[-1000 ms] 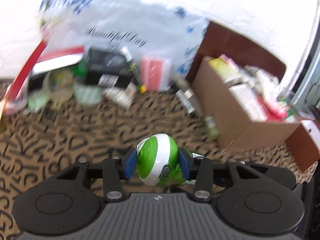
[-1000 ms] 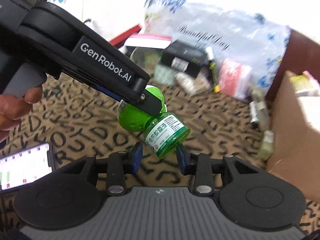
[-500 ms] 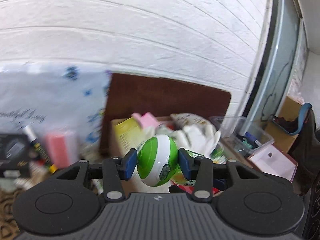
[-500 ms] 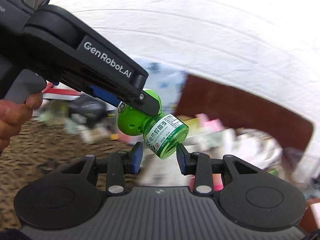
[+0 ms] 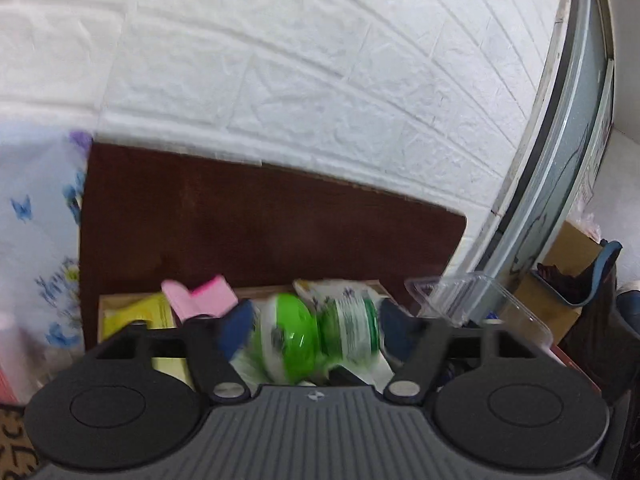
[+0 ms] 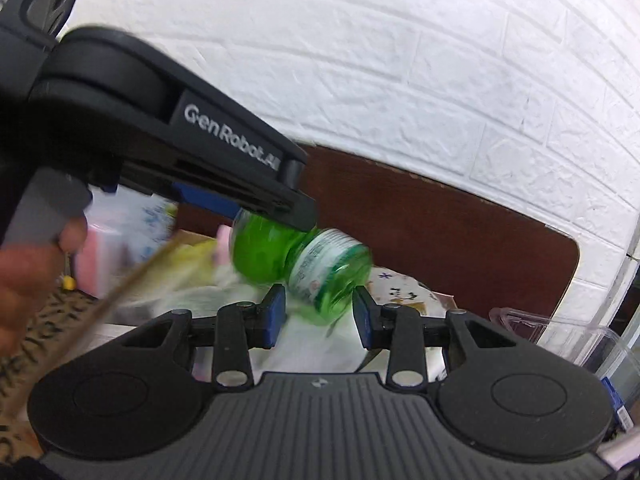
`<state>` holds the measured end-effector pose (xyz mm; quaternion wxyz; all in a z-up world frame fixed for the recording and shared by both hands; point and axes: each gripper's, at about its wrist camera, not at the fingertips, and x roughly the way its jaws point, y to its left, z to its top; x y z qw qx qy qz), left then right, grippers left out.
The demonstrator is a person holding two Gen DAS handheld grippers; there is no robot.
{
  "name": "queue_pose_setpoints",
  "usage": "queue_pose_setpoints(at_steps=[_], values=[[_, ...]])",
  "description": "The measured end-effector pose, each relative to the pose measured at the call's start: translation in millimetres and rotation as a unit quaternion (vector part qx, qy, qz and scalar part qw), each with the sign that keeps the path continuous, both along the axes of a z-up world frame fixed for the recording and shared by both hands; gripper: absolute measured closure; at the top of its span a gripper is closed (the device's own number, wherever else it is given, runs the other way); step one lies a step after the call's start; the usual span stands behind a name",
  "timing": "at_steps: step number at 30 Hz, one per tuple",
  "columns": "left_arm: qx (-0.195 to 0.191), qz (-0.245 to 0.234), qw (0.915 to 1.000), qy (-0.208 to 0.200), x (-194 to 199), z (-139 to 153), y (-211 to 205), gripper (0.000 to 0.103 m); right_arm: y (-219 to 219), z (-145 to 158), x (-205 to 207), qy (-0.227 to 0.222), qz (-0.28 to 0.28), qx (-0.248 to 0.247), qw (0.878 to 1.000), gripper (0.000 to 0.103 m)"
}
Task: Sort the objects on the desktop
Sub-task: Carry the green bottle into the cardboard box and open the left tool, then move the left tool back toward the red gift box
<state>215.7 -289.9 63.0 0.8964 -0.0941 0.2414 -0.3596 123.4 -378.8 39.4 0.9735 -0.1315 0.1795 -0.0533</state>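
A green bottle with a round green-and-white cap [image 5: 316, 338] lies blurred between the fingers of my left gripper [image 5: 314, 330]. The left jaws stand wide, with gaps on both sides of the bottle. In the right wrist view the bottle [image 6: 300, 266] hangs tilted under the left gripper's finger [image 6: 240, 168], over the cardboard box [image 6: 132, 280]. My right gripper [image 6: 320, 314] is open just below the bottle's base, not touching it.
The cardboard box [image 5: 120, 300] holds pink and yellow packets and white gloves. A dark brown board [image 5: 260, 232] stands behind it against the white brick wall. A clear plastic tray [image 5: 480, 304] is at the right. A floral plastic bag [image 5: 36, 240] is at the left.
The left jaws have spread apart and the bottle has tipped sideways between them. Both grippers have moved closer over the box.
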Motion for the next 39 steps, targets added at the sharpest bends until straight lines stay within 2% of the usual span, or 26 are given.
queue_pose_setpoints(at_steps=[1, 2, 4, 6, 8, 14, 25, 33, 39], values=[[0.000, -0.002, 1.0000, -0.002, -3.4, -1.7, 1.8, 0.017, 2.1, -0.9, -0.6, -0.001, 0.005, -0.013, 1.000, 0.056], [0.001, -0.008, 0.9999, -0.013, -9.3, -2.3, 3.5, 0.012, 5.2, -1.8, -2.3, -0.005, 0.009, -0.025, 1.000, 0.044], [0.011, -0.020, 0.9991, -0.035, -18.9, -5.0, 7.0, 0.006, 12.5, -4.4, -5.5, -0.011, 0.013, -0.047, 0.999, 0.037], [0.027, -0.023, 0.9984, -0.044, -25.5, -9.2, 9.1, 0.006, 18.8, -8.5, -9.4, -0.015, 0.009, -0.056, 0.998, 0.020], [0.036, -0.020, 0.9984, -0.038, -27.8, -13.7, 11.8, 0.006, 24.1, -13.8, -14.7, -0.017, 0.008, -0.056, 0.998, 0.013], [0.019, -0.006, 0.9995, -0.023, -29.7, -11.7, 25.9, 0.006, 35.5, -16.7, -32.0, -0.017, 0.008, -0.064, 0.998, 0.013], [0.014, -0.015, 0.9990, -0.040, -60.1, 6.3, 35.6, 0.006, 44.8, 9.4, -66.5, -0.045, 0.007, -0.051, 0.998, 0.013], [0.001, -0.015, 0.9986, -0.051, -98.0, 15.3, 64.7, 0.006, 76.8, 22.9, -103.3, -0.064, 0.043, -0.055, 0.996, 0.012], [-0.002, 0.003, 0.9983, -0.057, -133.8, 15.9, 104.6, 0.006, 111.9, 23.5, -133.1, -0.059, 0.091, -0.062, 0.992, 0.012]])
